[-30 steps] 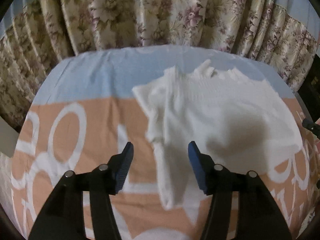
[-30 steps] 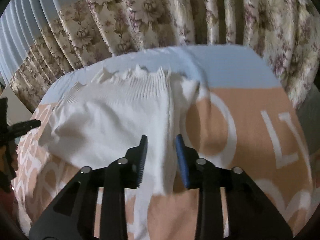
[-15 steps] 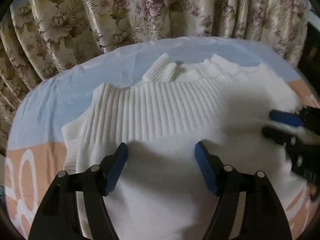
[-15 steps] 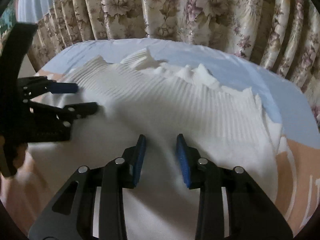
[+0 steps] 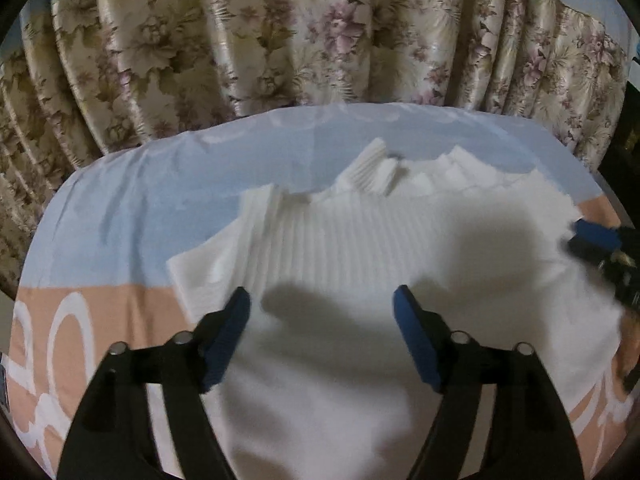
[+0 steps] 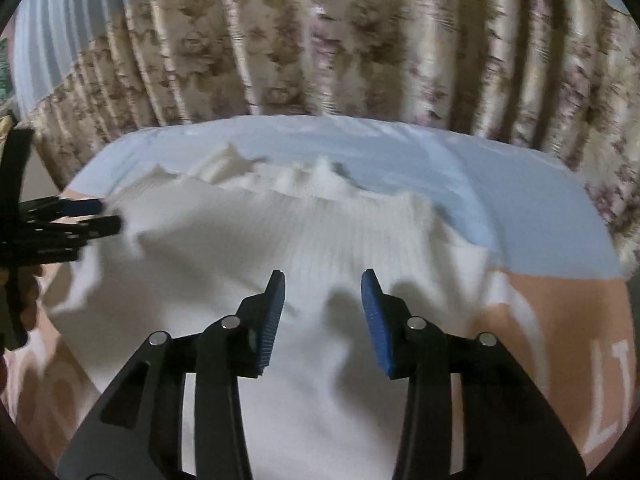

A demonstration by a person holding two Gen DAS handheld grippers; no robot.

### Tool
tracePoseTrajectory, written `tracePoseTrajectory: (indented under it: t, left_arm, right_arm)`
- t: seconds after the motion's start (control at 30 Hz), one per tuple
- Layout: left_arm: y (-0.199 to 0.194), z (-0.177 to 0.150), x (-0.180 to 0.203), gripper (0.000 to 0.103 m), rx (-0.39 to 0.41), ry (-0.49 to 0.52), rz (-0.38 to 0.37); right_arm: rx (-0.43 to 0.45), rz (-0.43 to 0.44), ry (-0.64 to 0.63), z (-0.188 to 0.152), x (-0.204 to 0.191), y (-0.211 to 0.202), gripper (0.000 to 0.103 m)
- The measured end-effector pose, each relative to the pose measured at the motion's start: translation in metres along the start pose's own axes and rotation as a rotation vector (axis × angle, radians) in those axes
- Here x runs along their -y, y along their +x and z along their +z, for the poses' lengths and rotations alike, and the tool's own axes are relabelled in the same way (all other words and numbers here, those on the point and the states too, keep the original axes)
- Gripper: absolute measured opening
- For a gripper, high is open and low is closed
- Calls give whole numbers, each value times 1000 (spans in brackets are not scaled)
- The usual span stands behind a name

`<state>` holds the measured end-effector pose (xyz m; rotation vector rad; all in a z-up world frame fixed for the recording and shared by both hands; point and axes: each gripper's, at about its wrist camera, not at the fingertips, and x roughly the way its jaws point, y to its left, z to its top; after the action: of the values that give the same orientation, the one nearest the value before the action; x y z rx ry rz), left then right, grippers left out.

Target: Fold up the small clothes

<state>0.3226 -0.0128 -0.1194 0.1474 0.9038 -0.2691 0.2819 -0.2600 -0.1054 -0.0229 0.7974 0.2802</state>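
A white ribbed knit garment (image 5: pixel 360 248) lies spread on the bed, its ribbed edge toward the curtain; it also shows in the right wrist view (image 6: pixel 320 248). My left gripper (image 5: pixel 322 300) is open and empty, hovering over the garment's left part. My right gripper (image 6: pixel 323 284) is open and empty over the garment's right part. Each gripper shows at the edge of the other's view: the right one (image 5: pixel 592 240) and the left one (image 6: pixel 80 216), both beside the garment's side edges.
The bed cover is pale blue (image 5: pixel 140 200) at the far side and orange with white letters (image 6: pixel 560 320) nearer. A flowered curtain (image 5: pixel 320 40) hangs right behind the bed's far edge.
Both grippers have swung from the garment's outer edges to over its middle. The right gripper's jaws have opened wider. The garment now lies spread flat and wide.
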Motion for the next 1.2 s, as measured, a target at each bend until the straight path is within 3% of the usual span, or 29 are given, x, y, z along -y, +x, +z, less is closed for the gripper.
tracePoseTrajectory:
  t: [0.07,0.2,0.27,0.33,0.43,0.47,0.5,0.57,0.67,0.7,0.83,1.0,1.2]
  left_arm:
    - [9,4,11,80,-7,17,-18]
    - [27,7,16,80,-11,45,37]
    - [28,8,10,80,-12,39,20]
    - [28,9,2,80,-11,33,51]
    - [26,8,-12,80,-25,0,30]
    - [24,8,-14,80,-28,-12,16]
    - [21,8,-14,80,-30,-16,27]
    - [12,7,-11,80,-33,-9,45]
    - [-7,5,-6,86,-22,-34,24]
    - [-14,2,-3,90,-30,-58,5]
    - [-26,-11,17,95,-51,-105,-55]
    - [-19,-21,48,96,-82,-53,-77]
    - [0,-29,52,96,-121,-64,-60]
  right_arm:
    - [-12,13,-39,-1,-16,8,41]
    - [-54,-20,-118,-9,-29,23,41]
    - [-46,-41,-118,-14,-17,17,41]
    - [-45,-90,-95,-18,6,8,42]
    - [-51,-56,-42,-21,33,-2,34]
    - [-55,-67,-29,-21,39,-6,36]
    - [-67,-94,-13,-21,44,-9,45]
    - [-69,-17,77,-19,59,-21,50]
    - [1,11,187,-21,75,-50,82]
    - [11,17,208,-23,78,-55,85]
    - [-6,61,322,-44,89,-55,89]
    - [-38,109,399,-65,91,-39,89]
    - [-51,114,354,-62,79,-30,87]
